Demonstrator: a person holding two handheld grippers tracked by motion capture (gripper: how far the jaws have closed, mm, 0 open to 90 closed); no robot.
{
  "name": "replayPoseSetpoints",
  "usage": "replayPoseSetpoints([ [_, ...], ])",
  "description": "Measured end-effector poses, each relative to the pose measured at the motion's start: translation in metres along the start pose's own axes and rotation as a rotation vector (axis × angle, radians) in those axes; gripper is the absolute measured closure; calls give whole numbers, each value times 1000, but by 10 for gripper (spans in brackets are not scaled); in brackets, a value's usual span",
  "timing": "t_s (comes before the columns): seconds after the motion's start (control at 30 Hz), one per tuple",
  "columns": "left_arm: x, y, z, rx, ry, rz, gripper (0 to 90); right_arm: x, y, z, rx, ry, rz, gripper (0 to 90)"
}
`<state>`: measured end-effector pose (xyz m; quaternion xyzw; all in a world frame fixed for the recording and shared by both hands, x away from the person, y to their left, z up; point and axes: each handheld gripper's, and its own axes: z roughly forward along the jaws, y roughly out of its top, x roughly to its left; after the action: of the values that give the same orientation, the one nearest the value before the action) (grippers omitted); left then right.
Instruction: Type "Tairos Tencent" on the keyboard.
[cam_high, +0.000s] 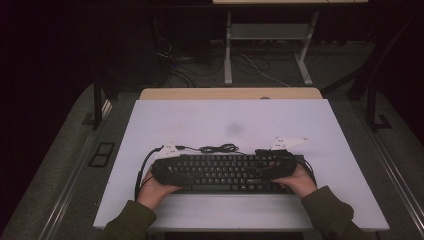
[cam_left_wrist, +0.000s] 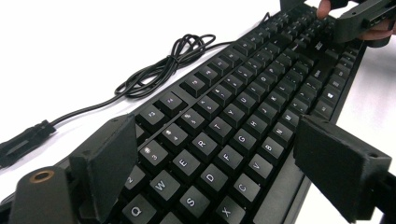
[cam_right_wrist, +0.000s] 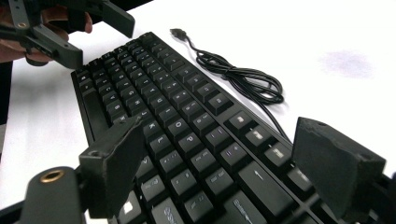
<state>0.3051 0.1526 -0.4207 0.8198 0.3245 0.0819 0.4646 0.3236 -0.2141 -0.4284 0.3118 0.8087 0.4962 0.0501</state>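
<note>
A black keyboard (cam_high: 220, 172) lies along the near side of the white tabletop (cam_high: 225, 120), with its coiled black cable (cam_high: 220, 148) just behind it. My left gripper (cam_high: 162, 170) hovers over the keyboard's left end. In the left gripper view its jaws (cam_left_wrist: 219, 163) stand wide apart across the letter keys (cam_left_wrist: 205, 149), pressing on nothing. My right gripper (cam_high: 272, 167) is over the right end, and its jaws (cam_right_wrist: 224, 172) are likewise spread above the keys (cam_right_wrist: 187, 140). Each gripper view also shows the other gripper far off (cam_left_wrist: 359, 21) (cam_right_wrist: 93, 37) in a hand.
The cable's plug (cam_right_wrist: 177, 32) lies loose on the white surface behind the keyboard. A faint grey smudge (cam_high: 234, 129) marks the tabletop's middle. A wooden desk edge (cam_high: 230, 93) runs behind it, and beyond stand another table's legs (cam_high: 228, 50) with floor cables.
</note>
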Motion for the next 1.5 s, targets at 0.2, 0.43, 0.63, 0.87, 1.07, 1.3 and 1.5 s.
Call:
replayPoseSetpoints([
  [0.2, 1, -6, -7, 8, 18, -5, 67, -2, -6, -13, -11, -19, 6, 142],
  [0.43, 2, -13, -14, 10, 32, -3, 0, -6, -15, -31, -21, -49, 19, 142],
  [0.63, 3, -18, -21, 10, 44, -9, 0, -9, -27, -47, -22, -66, 27, 142],
  [0.87, 5, -23, -27, 2, 41, -14, 0, -11, -40, -66, -33, -87, 37, 142],
  [1.07, 6, -24, -26, 7, 40, -12, 0, -13, -49, -78, -44, -110, 48, 142],
  [1.3, 7, -24, -27, 0, 41, -10, 0, -13, -57, -83, -38, -112, 47, 142],
  [1.5, 7, -25, -28, -2, 45, -13, 0, -13, -60, -86, -32, -110, 50, 142],
])
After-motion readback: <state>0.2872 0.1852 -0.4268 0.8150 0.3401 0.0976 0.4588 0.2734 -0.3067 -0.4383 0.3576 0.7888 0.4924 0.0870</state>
